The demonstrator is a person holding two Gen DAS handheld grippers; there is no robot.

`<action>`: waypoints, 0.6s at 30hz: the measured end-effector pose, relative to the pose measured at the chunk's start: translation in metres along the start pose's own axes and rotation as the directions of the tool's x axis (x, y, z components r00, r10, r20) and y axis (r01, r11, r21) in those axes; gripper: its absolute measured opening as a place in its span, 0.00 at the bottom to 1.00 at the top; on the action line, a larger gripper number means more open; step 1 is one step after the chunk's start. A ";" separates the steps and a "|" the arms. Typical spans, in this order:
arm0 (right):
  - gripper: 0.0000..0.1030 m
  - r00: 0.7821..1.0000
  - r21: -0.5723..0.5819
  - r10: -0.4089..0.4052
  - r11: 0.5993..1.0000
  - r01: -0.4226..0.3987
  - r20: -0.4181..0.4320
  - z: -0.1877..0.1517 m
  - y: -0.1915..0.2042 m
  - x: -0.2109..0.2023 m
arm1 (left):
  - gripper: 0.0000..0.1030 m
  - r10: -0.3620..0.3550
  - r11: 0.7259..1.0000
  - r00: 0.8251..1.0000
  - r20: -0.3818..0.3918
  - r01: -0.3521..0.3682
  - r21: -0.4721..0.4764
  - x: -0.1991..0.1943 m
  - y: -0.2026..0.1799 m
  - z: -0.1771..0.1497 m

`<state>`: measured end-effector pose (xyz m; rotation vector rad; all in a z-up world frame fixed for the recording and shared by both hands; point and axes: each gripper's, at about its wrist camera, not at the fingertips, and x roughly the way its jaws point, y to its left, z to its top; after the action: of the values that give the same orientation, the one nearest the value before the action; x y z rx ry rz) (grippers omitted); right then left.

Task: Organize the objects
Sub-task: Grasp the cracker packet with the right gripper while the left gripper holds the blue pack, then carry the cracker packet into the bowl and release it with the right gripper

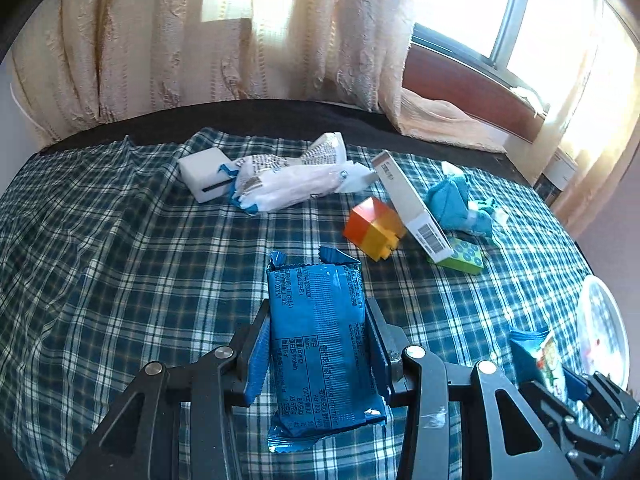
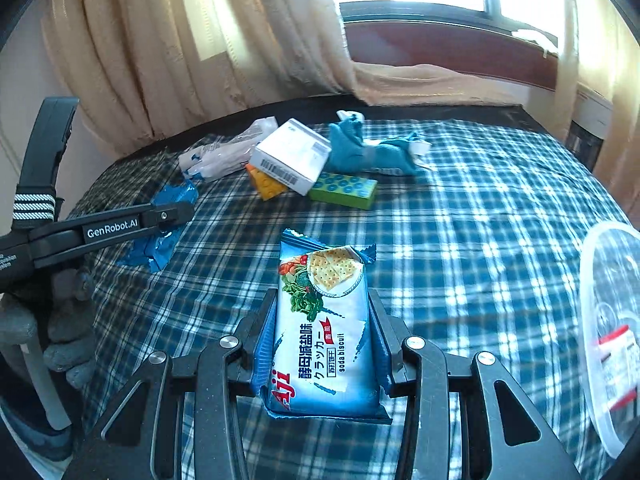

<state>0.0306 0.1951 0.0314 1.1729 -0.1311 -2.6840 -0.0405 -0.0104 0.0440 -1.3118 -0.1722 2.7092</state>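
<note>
My left gripper (image 1: 316, 320) is shut on a blue biscuit pack (image 1: 320, 344), back side up, held just above the checked cloth. My right gripper (image 2: 322, 312) is shut on a soda biscuit pack (image 2: 324, 332), printed side up. The left gripper (image 2: 120, 228) with its blue pack (image 2: 160, 236) also shows at the left of the right wrist view. The right gripper's pack (image 1: 536, 352) shows at the lower right of the left wrist view.
A clear plastic container (image 2: 612, 336) lies at the right. At the back lie a white box (image 1: 202, 174), white plastic bags (image 1: 288, 184), an orange-yellow block (image 1: 376, 226), a flat white carton (image 1: 412, 208), a green block (image 1: 464, 256) and a teal cloth (image 1: 456, 200).
</note>
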 end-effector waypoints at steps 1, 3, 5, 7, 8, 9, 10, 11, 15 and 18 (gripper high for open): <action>0.41 1.000 0.008 -0.003 1.000 0.003 0.003 -0.001 -0.002 -0.002 | 0.44 0.000 1.000 1.000 -0.001 0.000 0.005 0.000 -0.001 -0.001; 0.41 1.000 0.025 -0.011 1.000 0.010 0.011 -0.003 -0.008 -0.007 | 0.44 0.001 1.000 1.000 -0.001 -0.001 0.014 0.001 -0.003 -0.002; 0.41 0.999 0.043 -0.023 0.999 0.022 0.022 -0.005 -0.015 -0.014 | 0.44 0.004 1.000 1.000 -0.002 -0.004 0.021 0.002 -0.005 -0.003; 0.41 0.999 0.060 -0.033 0.998 0.032 0.031 -0.006 -0.020 -0.019 | 0.44 0.005 1.000 1.000 -0.006 -0.005 0.031 0.004 -0.008 -0.004; 0.41 0.998 0.070 -0.040 0.997 0.038 0.038 -0.007 -0.025 -0.023 | 0.44 0.005 0.999 1.000 -0.008 -0.005 0.034 0.004 -0.009 -0.005; 0.41 0.998 0.079 -0.047 0.996 0.044 0.043 -0.008 -0.028 -0.027 | 0.44 0.006 0.999 1.000 -0.010 -0.006 0.039 0.005 -0.011 -0.006; 0.41 0.997 0.088 -0.055 0.995 0.050 0.049 -0.009 -0.032 -0.030 | 0.44 0.007 0.999 1.000 -0.012 -0.007 0.043 0.005 -0.013 -0.006; 0.41 0.996 0.101 -0.064 0.993 0.058 0.056 -0.010 -0.037 -0.035 | 0.44 0.009 0.999 1.000 -0.014 -0.008 0.048 0.006 -0.014 -0.007; 0.41 0.993 0.145 -0.096 0.986 0.085 0.074 -0.013 -0.054 -0.047 | 0.44 0.004 0.998 1.000 -0.022 -0.003 0.064 0.005 -0.022 -0.009; 0.41 0.988 0.183 -0.125 0.977 0.108 0.085 -0.017 -0.070 -0.055 | 0.44 0.006 0.997 1.000 -0.023 -0.004 0.078 0.004 -0.028 -0.010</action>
<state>0.0689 0.2762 0.0479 1.1319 -0.3337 -2.8839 -0.0330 0.0182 0.0389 -1.3227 -0.0610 2.6746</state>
